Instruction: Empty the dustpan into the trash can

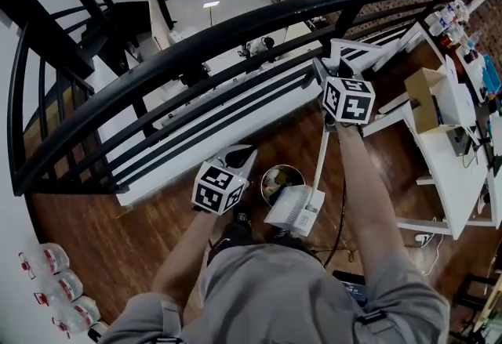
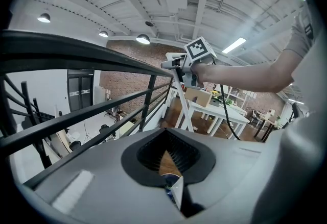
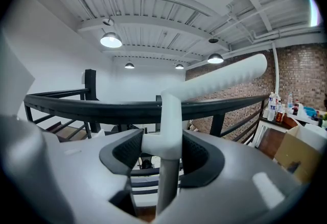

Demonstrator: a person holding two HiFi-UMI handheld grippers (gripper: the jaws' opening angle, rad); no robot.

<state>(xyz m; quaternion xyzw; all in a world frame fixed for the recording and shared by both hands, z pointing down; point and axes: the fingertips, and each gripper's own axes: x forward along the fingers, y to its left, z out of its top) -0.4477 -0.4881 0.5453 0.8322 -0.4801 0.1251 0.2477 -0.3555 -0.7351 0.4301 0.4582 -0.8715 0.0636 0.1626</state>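
Seen from above: two forearms stretched out over a wood floor [image 1: 141, 217], close to a curved black railing [image 1: 235, 29].

Up on the right, the right claw [image 1: 331, 76], clamped on the white handle [image 1: 321, 162] of a long-handled dustpan [image 1: 292, 211]. In the right gripper view, dark pads on either side of the pole, gripping just at the bend where the upper grip slants off to the right. Pole roughly upright below the grip, with the pale pan at its lower end.

Down on the floor, a small round trash can [image 1: 267, 178], open-topped, with yellowish rubbish inside. Pan just right of the can's mouth and overlapping its near right edge in the head view; touching the rim or hanging above it, impossible to tell.

Lower on the left, the left claw [image 1: 239, 156], pointing toward the railing, just left of the can. In the left gripper view, pads only a narrow wedge apart, with wood floor showing through the gap. Low in that gap, a small white and blue shape, too unclear to name.

At far right, a white surface [image 1: 447, 170] with a cardboard box [image 1: 423, 95] on it. At lower left on the floor, a few plastic bottles [image 1: 59, 284].
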